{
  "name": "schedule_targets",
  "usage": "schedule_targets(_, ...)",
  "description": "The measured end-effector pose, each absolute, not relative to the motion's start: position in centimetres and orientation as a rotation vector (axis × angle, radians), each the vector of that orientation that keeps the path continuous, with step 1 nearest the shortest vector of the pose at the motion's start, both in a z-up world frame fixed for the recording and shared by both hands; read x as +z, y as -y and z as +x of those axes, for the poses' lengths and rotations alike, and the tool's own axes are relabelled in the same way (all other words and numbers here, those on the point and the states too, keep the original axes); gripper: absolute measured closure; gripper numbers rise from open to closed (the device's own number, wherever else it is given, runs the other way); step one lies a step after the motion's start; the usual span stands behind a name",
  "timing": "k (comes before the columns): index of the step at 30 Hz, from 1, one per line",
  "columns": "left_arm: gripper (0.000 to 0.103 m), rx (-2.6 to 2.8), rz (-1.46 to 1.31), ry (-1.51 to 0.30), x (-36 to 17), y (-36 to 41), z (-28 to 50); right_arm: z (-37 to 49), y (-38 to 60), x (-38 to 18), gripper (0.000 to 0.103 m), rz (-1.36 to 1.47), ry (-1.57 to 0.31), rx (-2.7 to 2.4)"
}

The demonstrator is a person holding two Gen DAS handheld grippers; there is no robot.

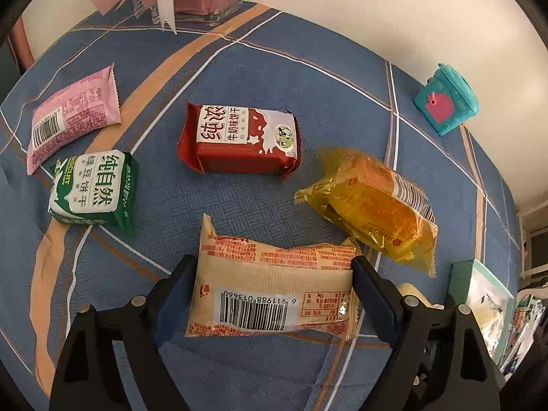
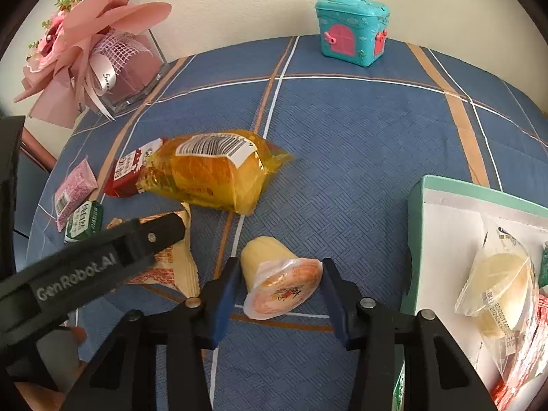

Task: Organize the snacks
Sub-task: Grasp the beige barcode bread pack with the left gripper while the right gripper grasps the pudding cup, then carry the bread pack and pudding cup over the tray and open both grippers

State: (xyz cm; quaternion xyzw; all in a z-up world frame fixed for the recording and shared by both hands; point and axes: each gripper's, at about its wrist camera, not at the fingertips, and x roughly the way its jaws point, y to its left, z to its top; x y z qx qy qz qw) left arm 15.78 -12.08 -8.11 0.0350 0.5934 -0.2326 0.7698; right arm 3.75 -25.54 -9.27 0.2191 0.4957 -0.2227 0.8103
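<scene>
My left gripper (image 1: pixel 270 274) is open, its fingers on either side of a beige snack packet (image 1: pixel 270 287) lying on the blue tablecloth. Beyond it lie a red biscuit pack (image 1: pixel 239 140), a green biscuit pack (image 1: pixel 94 188), a pink packet (image 1: pixel 72 116) and a yellow cake packet (image 1: pixel 373 205). My right gripper (image 2: pixel 277 284) is open around a jelly cup (image 2: pixel 277 277) lying on its side. The left gripper's finger (image 2: pixel 102 257) crosses the right wrist view over the beige packet (image 2: pixel 181 270). The yellow packet (image 2: pixel 212 171) lies further back.
A green-rimmed white box (image 2: pixel 445 205) at the right holds several wrapped snacks. A teal toy house (image 2: pixel 352 30) stands at the back by the wall. A pink bouquet in a glass vase (image 2: pixel 113 65) stands at the back left.
</scene>
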Motion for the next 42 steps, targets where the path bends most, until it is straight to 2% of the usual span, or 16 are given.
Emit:
schedule_targets(5,0.027,-0.518,0.078,-1.286,-8.0,12.7,15.3,3.6,25.6,-9.2,0.053,0.466,-1.065,-0.481)
schedule_targets(8,0.029,-0.526,0.065,-1.294,-8.0,12.7,15.0,3.4,25.7,-9.0,0.053,0.472,-1.072,-0.488)
schedule_targets(16,0.029,-0.522,0.04,-1.311,-7.3,12.0,13.4,1.2,25.2,-7.7,0.054,0.495,-1.065,-0.503)
schedule_targets(28,0.029,-0.564,0.05,-1.27,-3.6,10.9,10.7,-2.4,23.8,-3.9,0.053,0.54,-1.003,-0.51)
schedule_targets(42,0.029,-0.636,0.091,-1.221,-1.7,14.7,7.1,-7.5,26.8,-1.0,0.053,0.609,-0.939,-0.576)
